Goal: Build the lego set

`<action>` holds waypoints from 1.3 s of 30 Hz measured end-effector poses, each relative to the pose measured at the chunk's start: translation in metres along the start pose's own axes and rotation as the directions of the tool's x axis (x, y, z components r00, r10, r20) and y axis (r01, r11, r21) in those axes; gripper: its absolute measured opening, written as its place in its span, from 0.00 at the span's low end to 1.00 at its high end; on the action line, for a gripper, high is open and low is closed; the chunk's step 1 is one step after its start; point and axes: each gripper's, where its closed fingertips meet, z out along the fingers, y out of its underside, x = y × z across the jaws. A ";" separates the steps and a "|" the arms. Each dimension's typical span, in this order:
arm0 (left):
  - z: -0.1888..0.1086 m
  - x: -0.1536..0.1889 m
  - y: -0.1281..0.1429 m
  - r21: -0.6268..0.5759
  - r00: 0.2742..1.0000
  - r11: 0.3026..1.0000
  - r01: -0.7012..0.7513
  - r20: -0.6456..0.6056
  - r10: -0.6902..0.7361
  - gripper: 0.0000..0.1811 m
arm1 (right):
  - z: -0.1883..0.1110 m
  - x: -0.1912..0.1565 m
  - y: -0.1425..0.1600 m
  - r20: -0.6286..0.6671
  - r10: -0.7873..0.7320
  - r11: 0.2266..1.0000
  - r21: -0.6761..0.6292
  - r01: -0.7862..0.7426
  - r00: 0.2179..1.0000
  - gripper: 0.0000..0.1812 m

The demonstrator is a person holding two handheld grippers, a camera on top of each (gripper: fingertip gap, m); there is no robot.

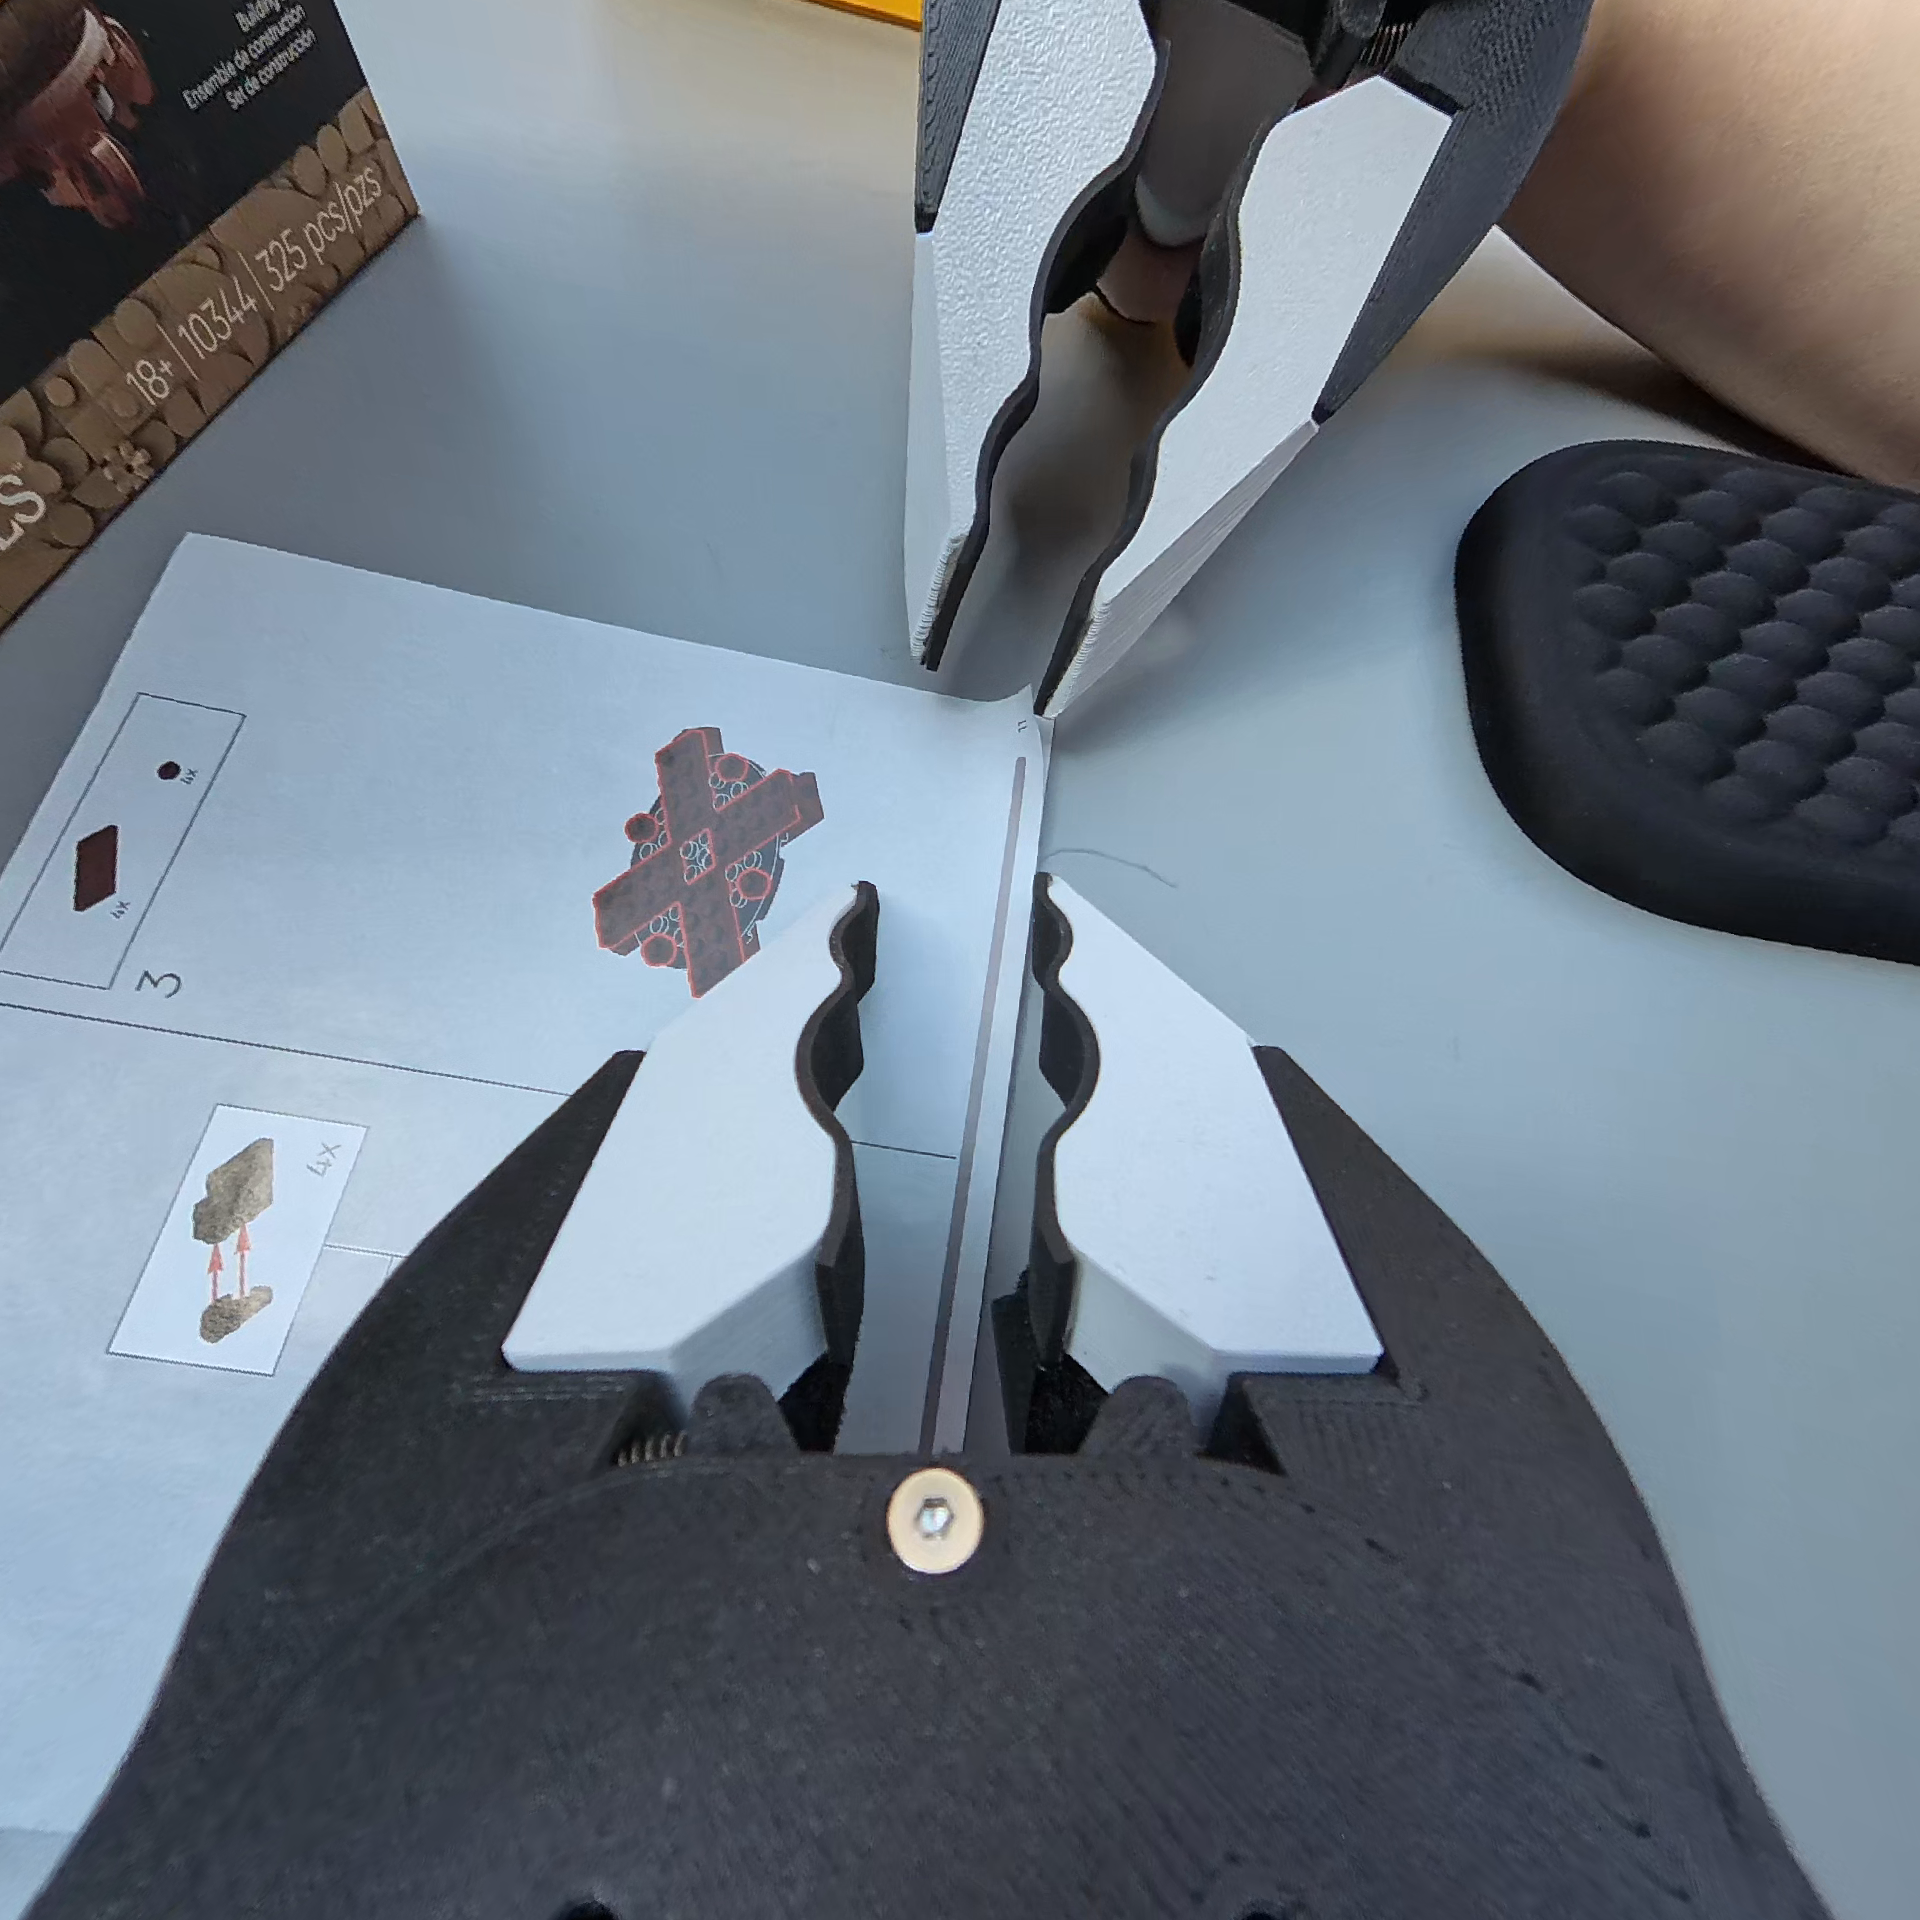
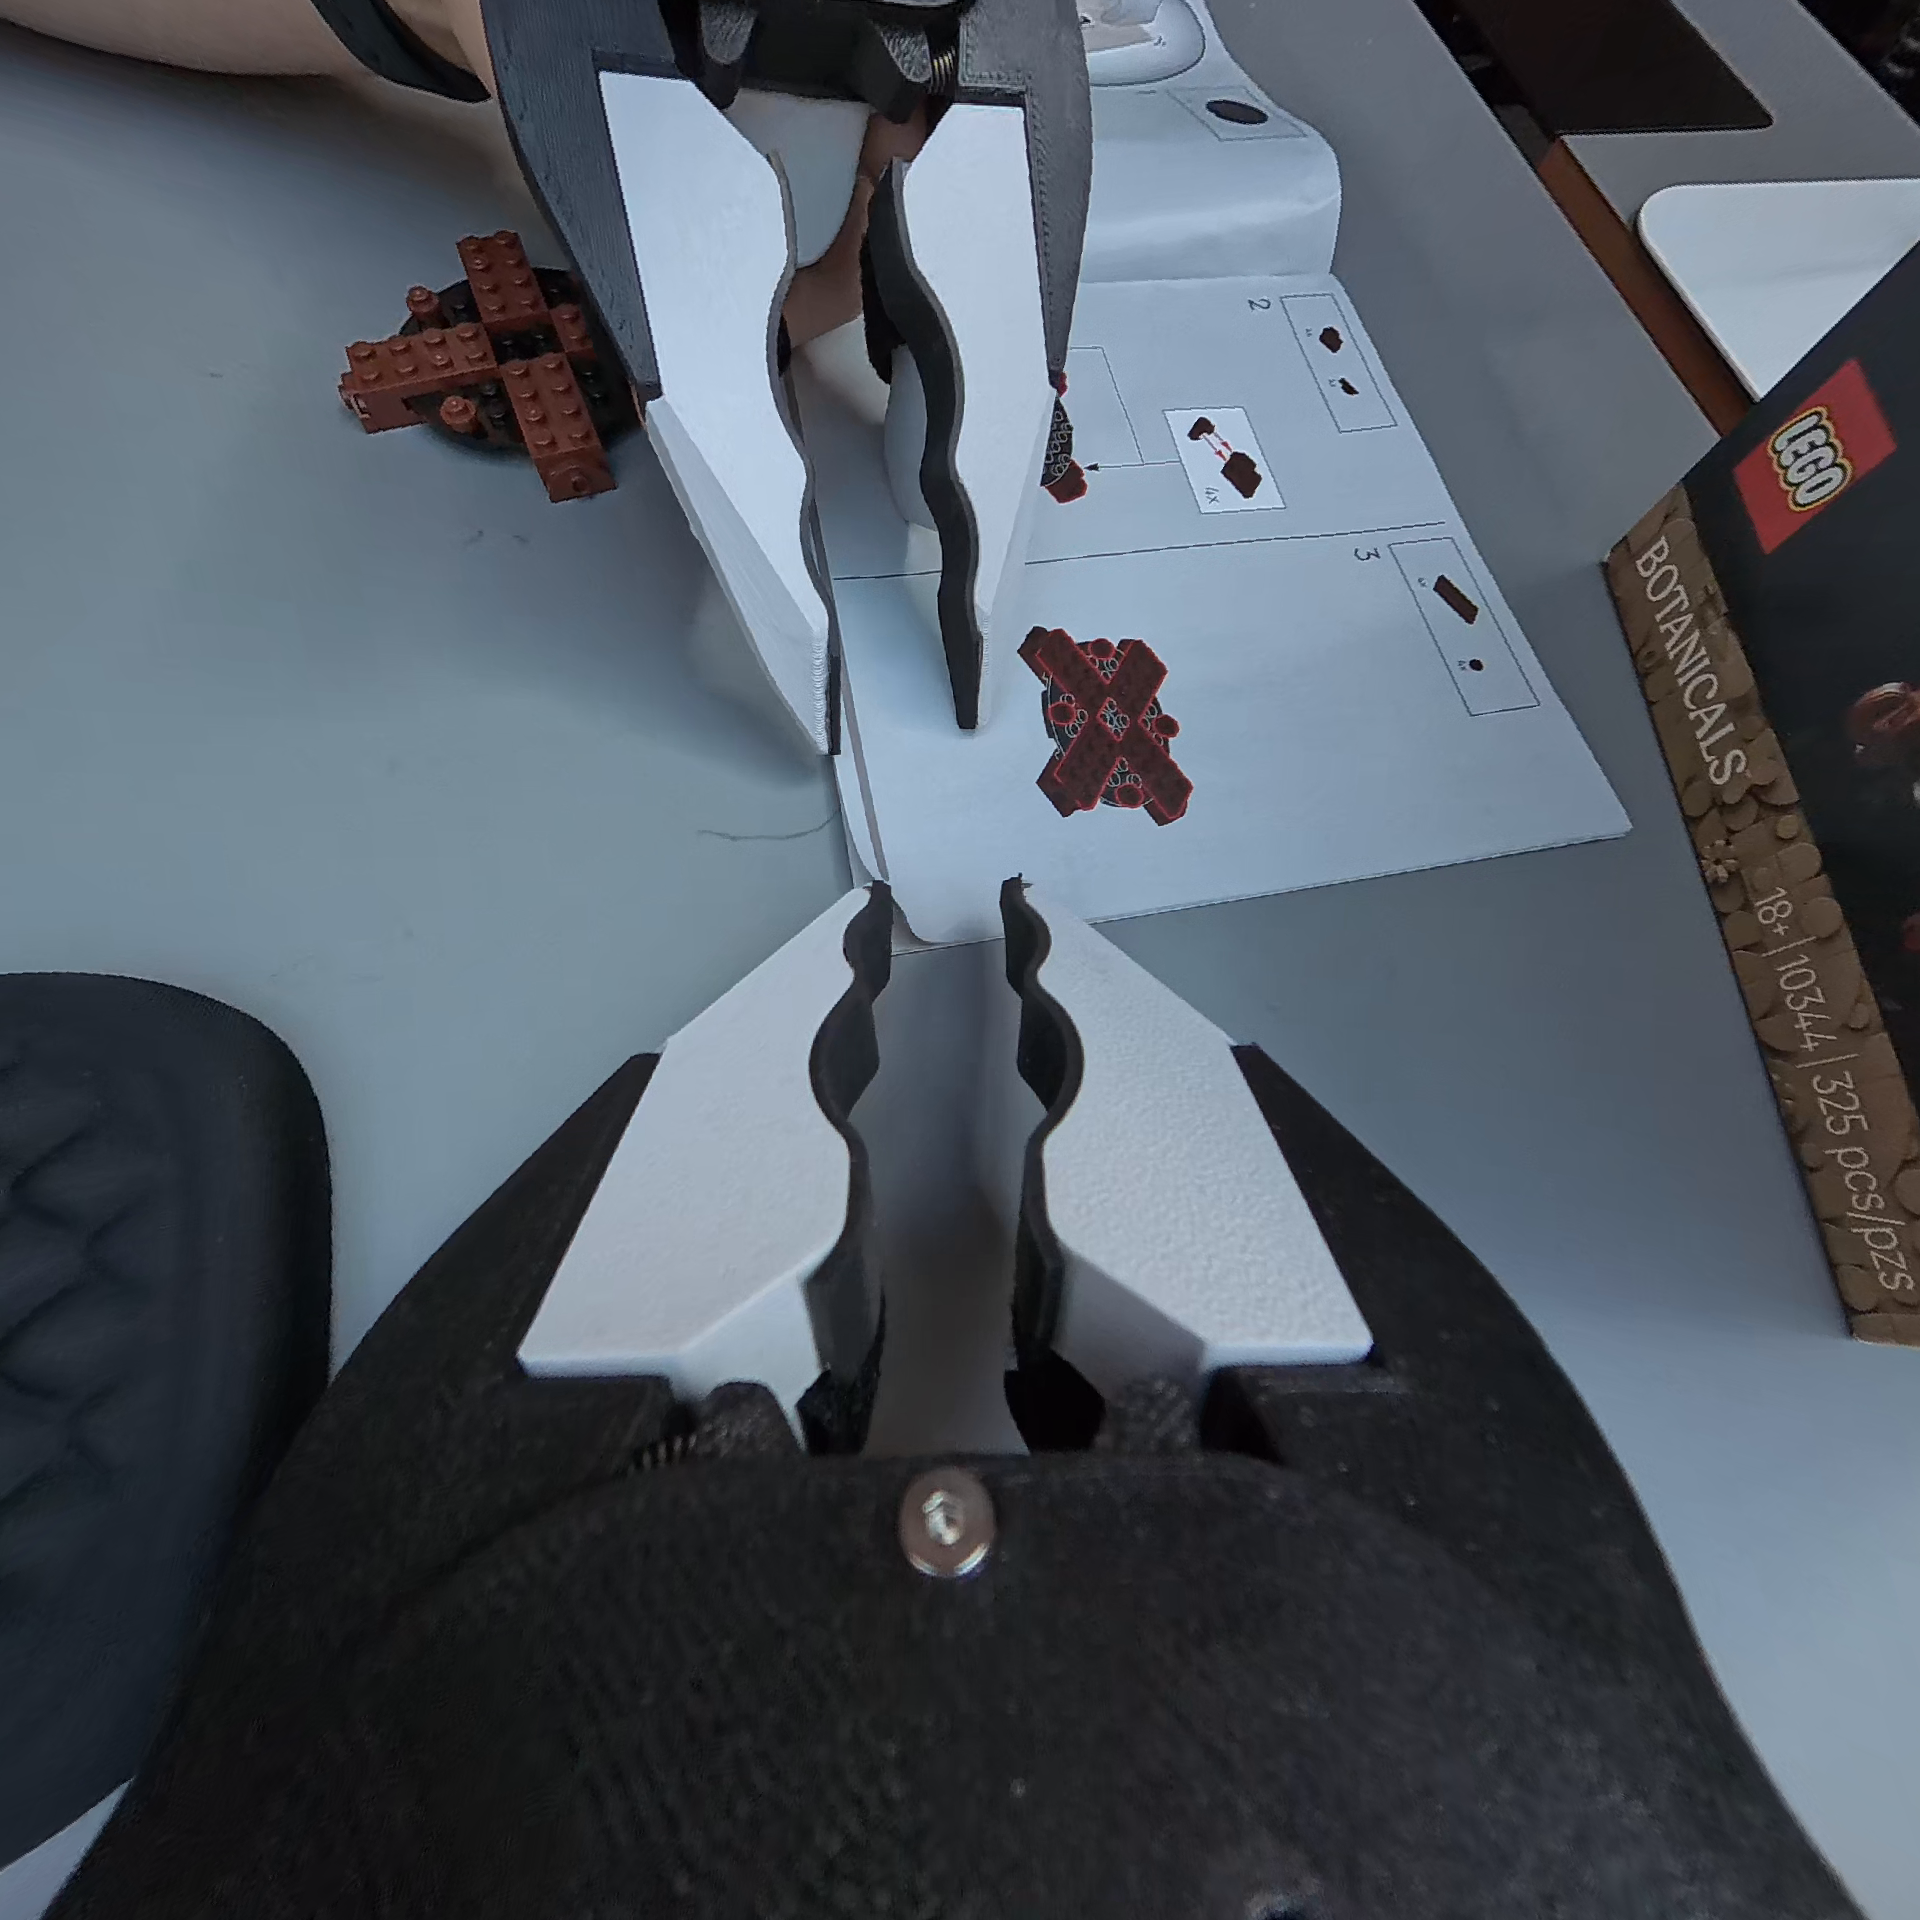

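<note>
In the left wrist view our left gripper [image 1: 956, 894] fills the lower centre of the frame, its jaws apart with nothing between them, hanging over the right edge of the instruction booklet [image 1: 416, 790]. Through the gap we see the dark stripe that runs along that page edge. Directly ahead, at the top centre, our right gripper [image 1: 987, 675] points down at the booklet's far corner; its jaws also stand apart and empty, the tips close to the paper, though we cannot tell whether they touch it.

In the right wrist view the same pair shows from the other side: the right gripper at the bottom centre, its tips just at the curled near corner of the booklet, and the left gripper in the upper centre, one finger over the page and the other over the bare grey desk [image 2: 312, 727].

The open page carries numbered steps and a printed drawing of a dark red cross on a round black base. The real partial build [image 2: 488, 364], reddish-brown bricks crossed over a round black plate, sits on the desk in the upper left of the right wrist view, partly hidden behind the left gripper. The lego box [image 2: 1787, 831] lies along the right side of that view. A black dimpled pad [image 1: 1714, 707] lies at the right of the left wrist view, with a bare forearm [image 1: 1745, 187] above it.
</note>
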 end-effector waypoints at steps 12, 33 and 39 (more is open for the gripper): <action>0.001 0.000 0.001 -0.011 0.998 0.998 -0.058 0.037 0.058 0.15 | 0.000 0.002 -0.001 -0.005 0.011 1.000 0.010 -0.011 1.000 0.11; -0.001 -0.002 0.000 0.004 1.000 1.000 0.029 -0.011 -0.029 0.13 | -0.005 -0.002 0.000 0.032 0.026 0.999 0.021 -0.027 0.999 0.13; -0.001 -0.002 0.000 0.004 1.000 1.000 0.029 -0.012 -0.029 0.13 | -0.009 0.004 -0.002 0.030 0.084 0.995 0.059 -0.085 0.996 0.13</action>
